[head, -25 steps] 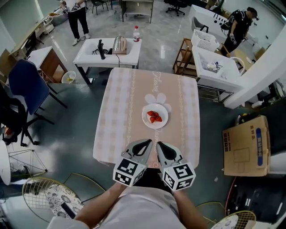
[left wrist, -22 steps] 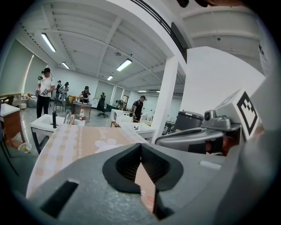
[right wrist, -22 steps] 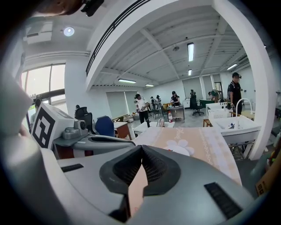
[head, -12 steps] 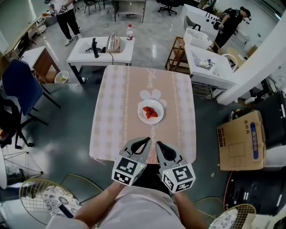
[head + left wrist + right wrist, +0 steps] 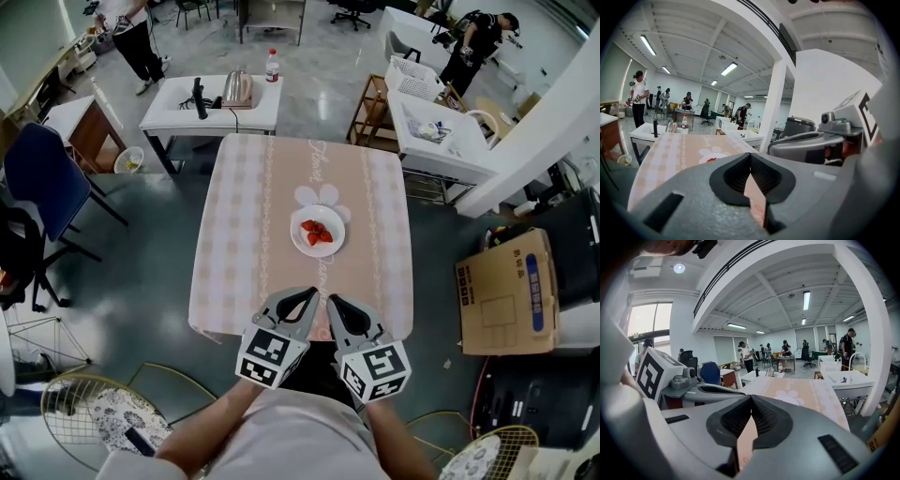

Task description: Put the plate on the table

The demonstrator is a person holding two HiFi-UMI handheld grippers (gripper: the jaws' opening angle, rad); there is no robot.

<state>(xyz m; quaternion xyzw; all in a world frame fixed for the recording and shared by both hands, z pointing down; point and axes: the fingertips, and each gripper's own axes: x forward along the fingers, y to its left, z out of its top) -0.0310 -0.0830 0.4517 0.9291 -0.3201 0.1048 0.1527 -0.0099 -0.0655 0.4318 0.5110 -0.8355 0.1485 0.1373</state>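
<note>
A white plate [image 5: 318, 231] with red strawberries on it rests near the middle of the pink checked table [image 5: 244, 234]. A slice of the plate [image 5: 714, 157] shows low in the left gripper view. My left gripper [image 5: 310, 296] and right gripper [image 5: 330, 300] hover side by side over the table's near edge, well short of the plate. Both are shut with nothing between the jaws. In the left gripper view the jaw tips [image 5: 750, 155] meet; in the right gripper view the tips [image 5: 751, 397] meet too.
A white desk [image 5: 211, 101] with a kettle and a bottle stands beyond the table. A blue chair [image 5: 42, 183] is at the left, a cardboard box [image 5: 511, 292] at the right, a white bench with a basket [image 5: 427, 103] at the back right. People stand far off.
The head view has shifted a little, so the table and plate sit slightly further left and up. Both grippers stay shut in the same place.
</note>
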